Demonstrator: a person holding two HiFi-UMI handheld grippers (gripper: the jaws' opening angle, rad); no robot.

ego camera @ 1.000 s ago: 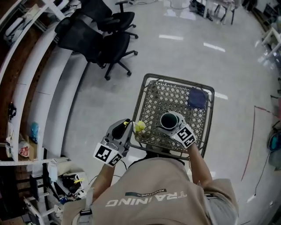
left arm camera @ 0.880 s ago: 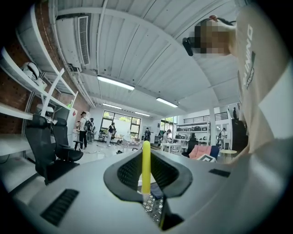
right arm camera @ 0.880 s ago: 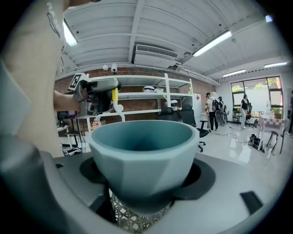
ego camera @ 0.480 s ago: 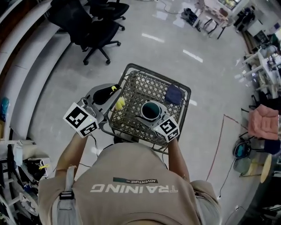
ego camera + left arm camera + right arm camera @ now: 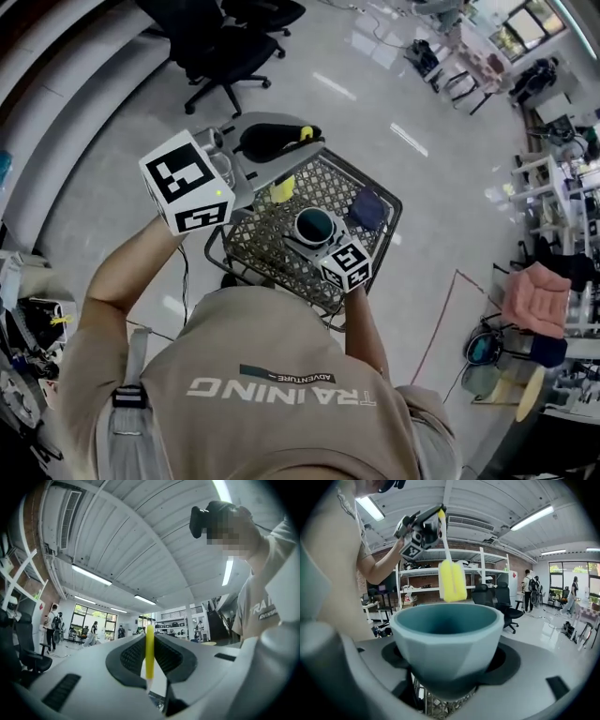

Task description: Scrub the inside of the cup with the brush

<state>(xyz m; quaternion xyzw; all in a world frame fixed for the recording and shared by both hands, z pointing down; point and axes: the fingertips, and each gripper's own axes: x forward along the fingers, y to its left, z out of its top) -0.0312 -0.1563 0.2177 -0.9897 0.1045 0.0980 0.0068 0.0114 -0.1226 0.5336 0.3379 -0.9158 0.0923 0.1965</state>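
Held high at the left, the left gripper (image 5: 298, 141) is clamped on the thin yellow handle of the brush (image 5: 281, 189). The brush's yellow sponge head hangs down near the rim of the cup (image 5: 314, 225), outside it. The teal cup stands upright over the wire-mesh table (image 5: 246, 239), gripped by its sides in the right gripper (image 5: 323, 246); a dark blue cloth (image 5: 367, 208) lies on the mesh to its right.

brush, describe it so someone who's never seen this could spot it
Find the grey wire-mesh table with the teal faceted cup. Above the cup hangs the yellow sponge brush, clamped in the left gripper. Nothing else nearby is yellow; its sponge block rides a thin white stem.
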